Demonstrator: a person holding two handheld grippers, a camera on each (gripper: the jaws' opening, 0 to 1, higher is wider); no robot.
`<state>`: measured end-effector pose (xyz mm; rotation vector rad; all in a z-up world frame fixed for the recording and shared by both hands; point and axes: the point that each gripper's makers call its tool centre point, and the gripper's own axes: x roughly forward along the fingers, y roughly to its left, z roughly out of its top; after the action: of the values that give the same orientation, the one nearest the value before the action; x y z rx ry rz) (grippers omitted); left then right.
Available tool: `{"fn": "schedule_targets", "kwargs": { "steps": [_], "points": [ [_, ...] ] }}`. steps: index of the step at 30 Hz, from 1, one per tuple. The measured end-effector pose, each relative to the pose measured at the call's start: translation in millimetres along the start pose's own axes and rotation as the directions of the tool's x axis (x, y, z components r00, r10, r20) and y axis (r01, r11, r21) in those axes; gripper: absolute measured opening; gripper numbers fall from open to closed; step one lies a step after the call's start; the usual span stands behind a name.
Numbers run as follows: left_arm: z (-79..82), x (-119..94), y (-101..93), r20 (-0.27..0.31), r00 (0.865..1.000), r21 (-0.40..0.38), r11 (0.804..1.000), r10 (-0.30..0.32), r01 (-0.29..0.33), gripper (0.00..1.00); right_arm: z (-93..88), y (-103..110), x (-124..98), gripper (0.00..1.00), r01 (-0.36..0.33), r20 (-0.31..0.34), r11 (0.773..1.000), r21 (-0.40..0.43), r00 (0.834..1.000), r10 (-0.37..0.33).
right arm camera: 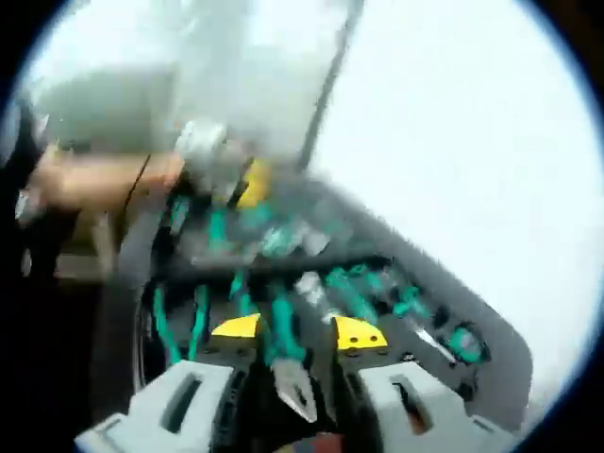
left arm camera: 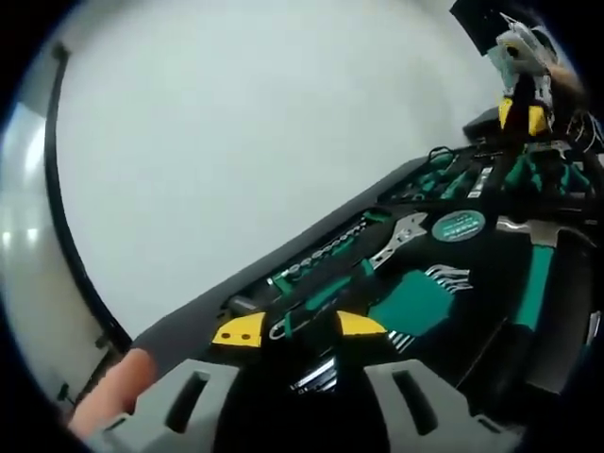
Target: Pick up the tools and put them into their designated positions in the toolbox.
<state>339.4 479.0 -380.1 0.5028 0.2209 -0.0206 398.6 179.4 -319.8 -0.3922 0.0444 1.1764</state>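
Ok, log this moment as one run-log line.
left gripper: open over toolbox | right gripper: open around green-handled pliers | toolbox: open, tools in slots

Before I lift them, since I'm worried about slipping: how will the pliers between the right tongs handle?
The pliers look like metal, so probably stiff and heavy for their size. The green handles seem rubbery, likely grippy. The bare nose may slide. The view is blurred.

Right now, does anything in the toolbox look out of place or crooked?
Nothing stands out. In the left gripper view the toolbox shows its socket row, adjustable wrench and hex keys lying in their recesses. The right gripper view is motion-blurred; pliers sit between the right gripper jaws, so their seating can't be judged.
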Motion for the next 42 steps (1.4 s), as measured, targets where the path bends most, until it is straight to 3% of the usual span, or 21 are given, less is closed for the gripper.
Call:
{"fn": "schedule_targets", "kwargs": {
  "steps": [3,5,7,9,10,13,18,19,20,21,22,24,26,29,31,33,34,35,37,40,42],
  "points": [
    [28.4,-13.0,0.5,0.047,0.999,-0.048,0.999,0.006,-0.004,0.16,-17.1,0.4,-14.2,0.04,0.186,-0.055,0.983,0.001,0.981,-0.186],
    [66.8,-30.0,-28.8,0.119,0.99,-0.252,0.962,-0.075,0.103,0.09,-40.9,22.5,-14.7,0.0,0.165,-0.128,0.984,0.066,0.98,-0.155],
    [108.9,-51.8,-75.9,0.249,0.944,-0.291,0.913,-0.217,0.287,0.1,-55.0,29.0,-9.3,0.0,0.149,-0.146,0.988,0.041,0.979,-0.141],
    [134.0,-61.5,-116.1,0.298,0.908,-0.231,0.9,-0.295,0.368,0.1,-66.2,31.1,-8.5,0.0,0.161,-0.176,0.987,-0.021,0.971,-0.162],
    [139.6,-62.1,-141.2,0.291,0.897,-0.194,0.898,-0.332,0.396,0.1,-57.6,29.2,0.1,0.0,0.158,-0.112,0.984,-0.086,0.98,-0.167],
    [139.3,-51.9,-185.3,0.198,0.886,-0.185,0.872,-0.419,0.453,0.1,-60.7,24.7,-1.1,0.0,0.161,-0.136,0.979,-0.129,0.975,-0.178],
    [132.7,-13.4,-210.2,0.117,0.881,-0.175,0.864,-0.458,0.473,0.1,-64.8,12.2,-7.2,0.0,0.217,-0.119,0.941,-0.26,0.96,-0.254],
    [129.3,-14.1,-215.3,0.098,0.88,-0.17,0.864,-0.464,0.475,0.1,-64.6,14.9,-5.3,0.0,0.194,-0.115,0.946,-0.261,0.966,-0.23],
    [123.2,-12.5,-220.2,0.061,0.876,-0.154,0.863,-0.478,0.482,0.1,-64.1,14.7,-8.1,0.0,0.186,-0.124,0.96,-0.211,0.969,-0.215],
    [116.5,-8.2,-216.2,0.023,0.885,-0.125,0.877,-0.465,0.464,0.1,-62.4,15.6,-11.6,0.0,0.179,-0.113,0.972,-0.155,0.974,-0.197],
    [112.6,-4.5,-205.6,0.007,0.901,-0.117,0.894,-0.434,0.432,0.1,-51.8,7.7,-17.4,0.0,0.231,-0.027,0.971,-0.067,0.972,-0.233],
    [115.4,-6.7,-198.1,0.053,0.899,-0.179,0.881,-0.435,0.437,0.1,-53.4,-10.4,-31.4,0.0,0.307,-0.013,0.951,-0.035,0.951,-0.308],
    [120.2,-9.3,-203.3,0.09,0.857,-0.281,0.812,-0.508,0.511,0.1,-49.8,-28.7,-43.8,0.0,0.409,0.044,0.912,-0.018,0.912,-0.408],
    [137.4,-6.9,-223.2,0.06,0.847,-0.226,0.819,-0.528,0.527,0.11,-49.2,-48.4,-56.3,0.0,0.51,0.109,0.857,0.072,0.85,-0.515],
    [144.8,-3.0,-245.1,0.036,0.809,-0.207,0.787,-0.587,0.581,0.11,-55.0,-51.4,-58.9,0.01,0.527,0.112,0.839,0.137,0.833,-0.542],
    [131.0,4.8,-258.3,-0.069,0.785,-0.174,0.782,-0.616,0.598,0.12,-47.6,-56.1,-66.6,0.01,0.578,0.164,0.812,0.082,0.796,-0.583],
    [124.2,9.1,-261.9,-0.11,0.779,-0.158,0.785,-0.617,0.599,0.14,-49.5,-53.9,-65.2,0.01,0.554,0.154,0.827,0.096,0.813,-0.562],
    [136.4,11.4,-266.0,-0.037,0.765,-0.18,0.757,-0.643,0.628,0.16,-49.3,-55.2,-65.4,0.01,0.55,0.163,0.829,0.105,0.813,-0.56],
    [127.2,18.9,-270.5,-0.089,0.754,-0.192,0.754,-0.651,0.628,0.19,-48.0,-58.9,-69.3,0.01,0.554,0.181,0.822,0.132,0.802,-0.57],
    [126.0,24.5,-268.5,-0.109,0.76,-0.195,0.763,-0.641,0.616,0.18,-53.9,-66.1,-65.3,0.01,0.549,0.171,0.822,0.148,0.805,-0.569],
    [128.2,24.2,-266.9,-0.098,0.763,-0.094,0.769,-0.64,0.633,0.13,-53.9,-66.2,-65.8,0.02,0.545,0.175,0.823,0.162,0.804,-0.568]
  ]
}}
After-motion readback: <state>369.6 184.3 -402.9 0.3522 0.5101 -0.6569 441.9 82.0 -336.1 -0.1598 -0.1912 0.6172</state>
